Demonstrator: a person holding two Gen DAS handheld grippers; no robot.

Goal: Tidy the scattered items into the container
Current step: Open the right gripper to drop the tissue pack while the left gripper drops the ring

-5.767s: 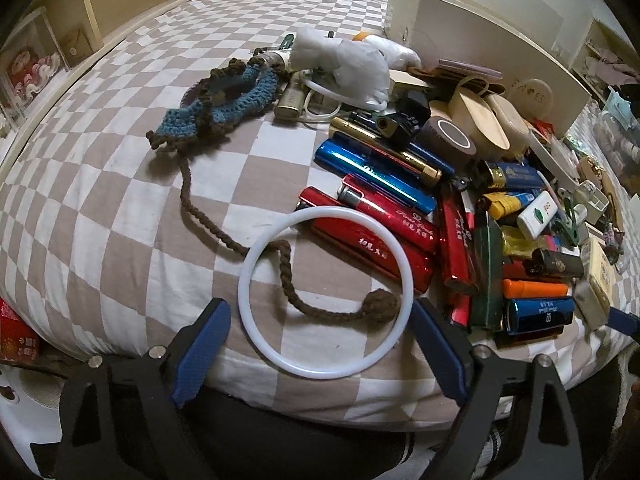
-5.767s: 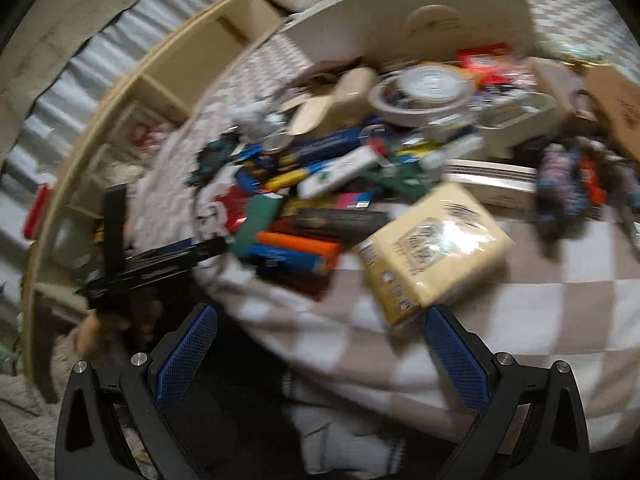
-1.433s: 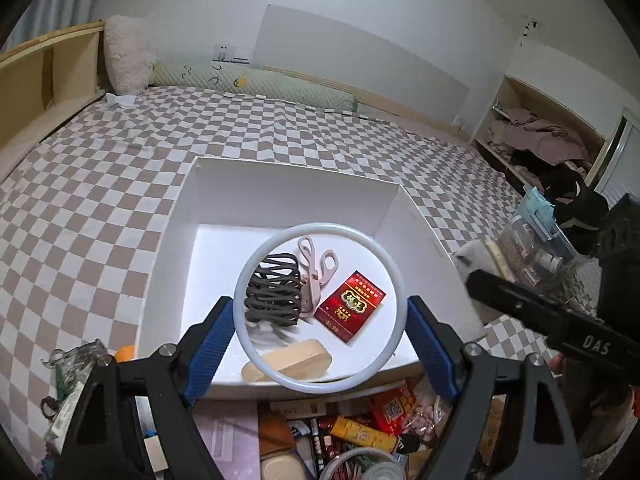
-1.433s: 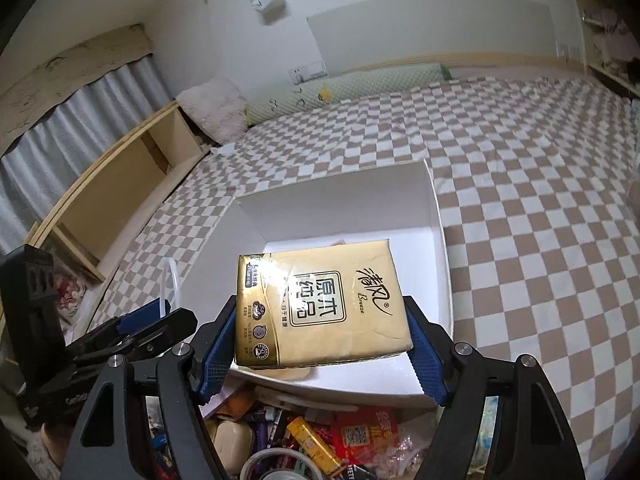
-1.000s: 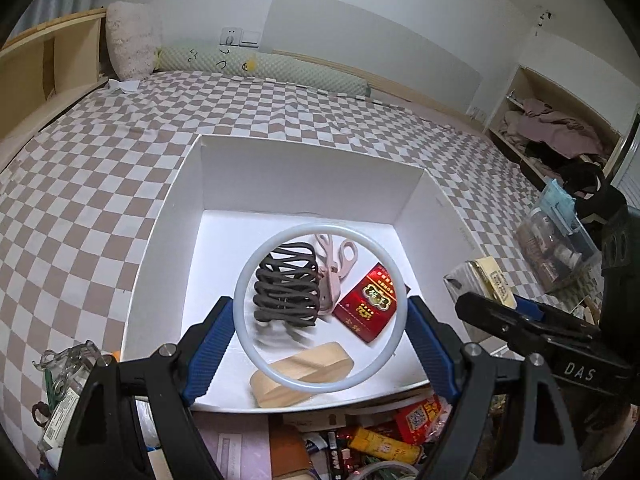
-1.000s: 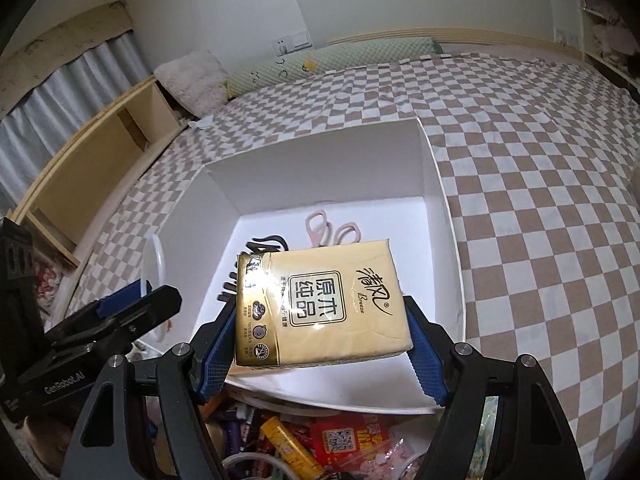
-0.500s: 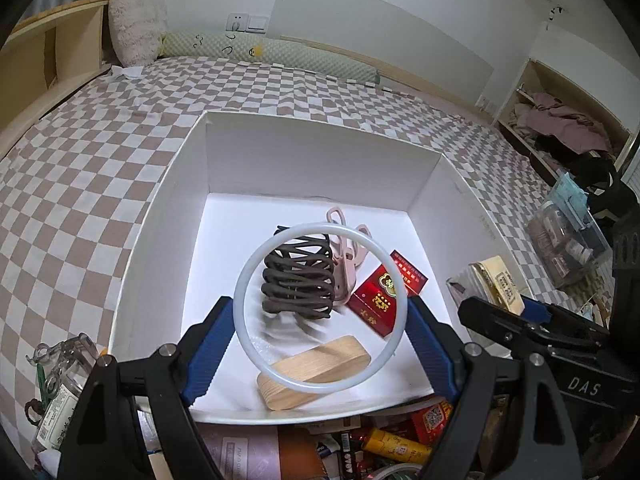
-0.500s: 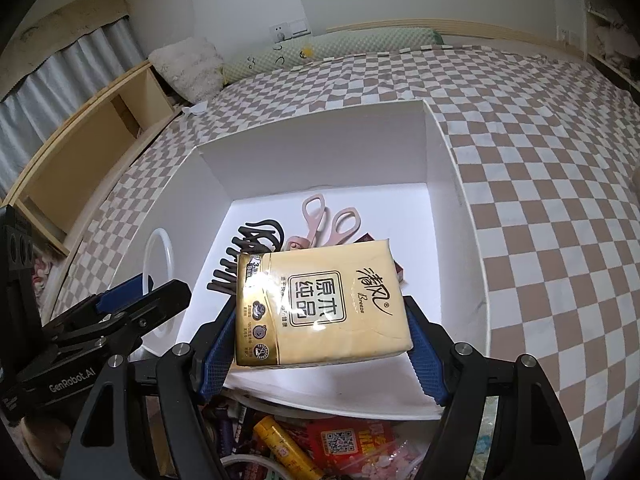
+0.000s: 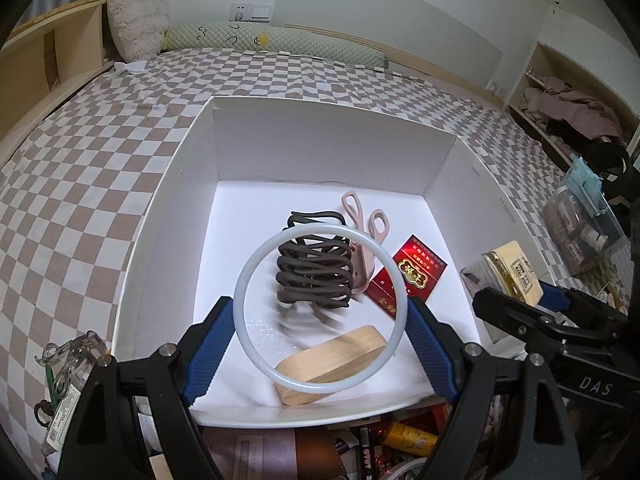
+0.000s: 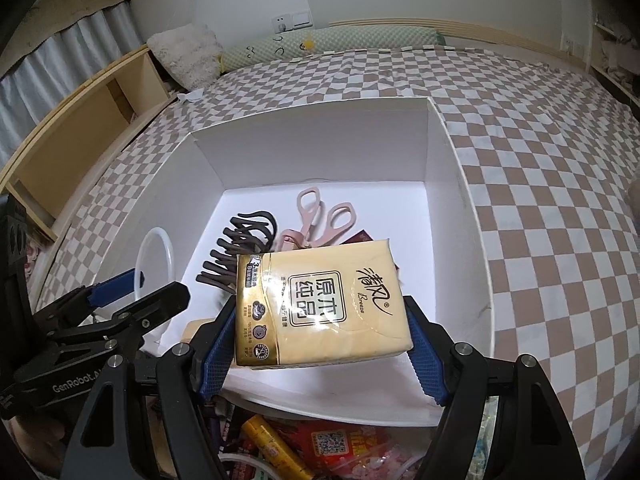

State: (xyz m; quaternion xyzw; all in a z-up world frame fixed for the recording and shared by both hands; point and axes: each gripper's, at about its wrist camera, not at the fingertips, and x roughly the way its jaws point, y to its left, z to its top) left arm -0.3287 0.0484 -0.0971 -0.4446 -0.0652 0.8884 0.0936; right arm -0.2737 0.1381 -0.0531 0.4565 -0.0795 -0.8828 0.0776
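Checkered bedding [image 9: 100, 152] covers the bed, and on it sits the white box [image 9: 320, 136] that serves as the container, open at the top so things can go in from above. Left tongs [image 9: 320, 320] pinch a white ring [image 9: 256, 268] by its two sides, so it hangs flat-on over the box interior, ready for release. Right tongs [image 10: 320, 320] clamp a yellow tissue pack [image 10: 320, 304] across its short ends, also above the box. Already lying inside are a brown hair claw [image 9: 316, 276], pink scissors [image 9: 364, 240], a red packet [image 9: 412, 276] and a wooden piece [image 9: 332, 360]. More clutter [image 10: 304, 448] waits at the near wall, probably packets and tubes, though it is dim
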